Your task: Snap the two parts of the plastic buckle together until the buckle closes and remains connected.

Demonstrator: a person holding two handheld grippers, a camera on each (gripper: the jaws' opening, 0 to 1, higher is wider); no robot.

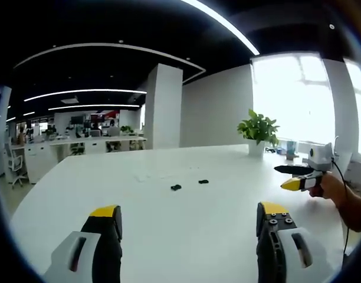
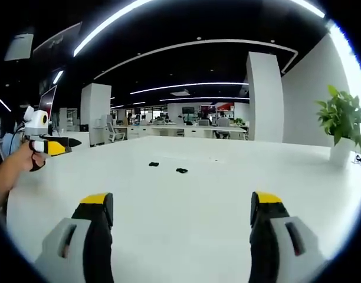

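Two small black buckle parts lie apart on the white table (image 1: 110, 177). In the left gripper view one part (image 1: 176, 187) sits left of the other (image 1: 203, 181), well beyond my left gripper (image 1: 188, 213), which stands open and holds nothing. The right gripper view shows the same two parts (image 2: 153, 164) (image 2: 181, 170) far ahead of my open, empty right gripper (image 2: 180, 200). My right gripper (image 1: 285, 177) enters the left gripper view from the right, held by a hand (image 1: 335, 190). My left gripper (image 2: 65, 145) shows at the left of the right gripper view.
A potted plant (image 1: 258, 130) in a white pot stands near the table's far edge by the window; it is also at the right of the right gripper view (image 2: 343, 121). Office desks and chairs (image 1: 80, 144) stand beyond the table. A white pillar (image 1: 166, 106) rises behind.
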